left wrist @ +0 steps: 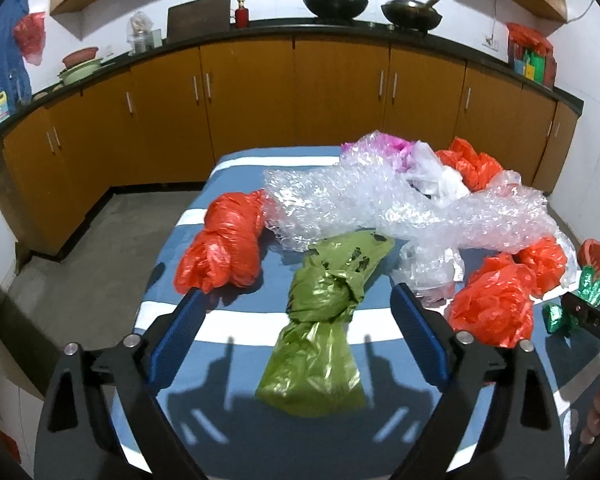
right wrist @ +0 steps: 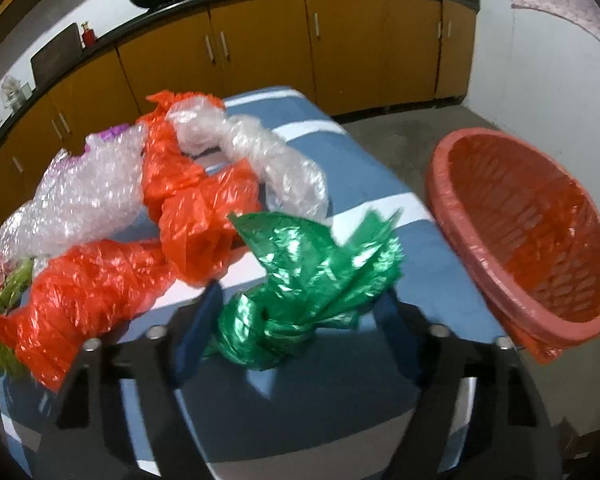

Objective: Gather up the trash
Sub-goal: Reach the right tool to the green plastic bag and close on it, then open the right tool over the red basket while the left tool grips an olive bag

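Note:
A knotted olive-green bag (left wrist: 320,312) lies on the blue striped table (left wrist: 236,168), between the fingers of my open left gripper (left wrist: 298,296), which do not touch it. In the right wrist view a shiny green bag (right wrist: 300,288) sits between the fingers of my right gripper (right wrist: 300,294); the pads flank it with no clear squeeze. Red bags (left wrist: 220,240) (right wrist: 80,292) and bubble wrap (left wrist: 360,200) (right wrist: 84,196) are piled on the table. A red basket (right wrist: 460,216) stands tilted off the table's right side.
Brown cabinets (left wrist: 252,96) under a black counter with two woks (left wrist: 336,2) run behind the table. Bare concrete floor (left wrist: 100,248) lies to the left. The right gripper's body (left wrist: 596,320) and a person's fingers show at the left view's right edge.

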The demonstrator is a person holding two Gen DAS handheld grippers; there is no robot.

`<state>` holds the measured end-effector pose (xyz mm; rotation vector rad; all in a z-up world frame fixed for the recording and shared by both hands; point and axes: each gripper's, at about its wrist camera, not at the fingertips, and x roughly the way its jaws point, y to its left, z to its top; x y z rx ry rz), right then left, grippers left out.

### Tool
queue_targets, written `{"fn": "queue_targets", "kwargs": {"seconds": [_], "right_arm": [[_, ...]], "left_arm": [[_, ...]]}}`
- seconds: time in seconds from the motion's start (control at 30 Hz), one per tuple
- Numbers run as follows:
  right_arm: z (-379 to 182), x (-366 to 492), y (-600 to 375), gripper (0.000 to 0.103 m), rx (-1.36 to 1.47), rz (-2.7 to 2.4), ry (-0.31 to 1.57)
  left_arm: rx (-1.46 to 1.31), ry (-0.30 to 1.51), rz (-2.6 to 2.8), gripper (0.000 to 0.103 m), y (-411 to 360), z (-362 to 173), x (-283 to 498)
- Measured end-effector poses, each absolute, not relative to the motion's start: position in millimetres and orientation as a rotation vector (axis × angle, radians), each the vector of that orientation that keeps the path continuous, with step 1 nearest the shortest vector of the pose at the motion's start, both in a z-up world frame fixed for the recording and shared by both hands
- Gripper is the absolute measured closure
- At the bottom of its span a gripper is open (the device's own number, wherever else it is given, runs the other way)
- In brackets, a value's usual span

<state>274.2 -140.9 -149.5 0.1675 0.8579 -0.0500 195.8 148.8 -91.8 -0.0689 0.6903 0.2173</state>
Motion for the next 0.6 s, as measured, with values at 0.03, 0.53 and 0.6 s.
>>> {"fn": "queue_targets", "kwargs": {"seconds": [0.03, 0.53, 0.6], "right_arm": [[-149.9, 274.0, -140.6, 0.045, 0.173, -0.037, 0.855], [-143.3, 257.4, -150.2, 0.066, 0.202, 0.04, 0.827], [-141.1, 254.6, -152.9, 0.066, 0.207, 0.039, 0.822]], "left_arm": [[-0.068, 0.697, 0.215, 0.016, 148.3, -93.5, 199.1], [-0.138, 0.74, 0.103, 0.068, 149.8, -107.4, 204.2], [-0.145, 0.728, 0.09, 0.068, 149.4, -103.1, 199.4]]}}
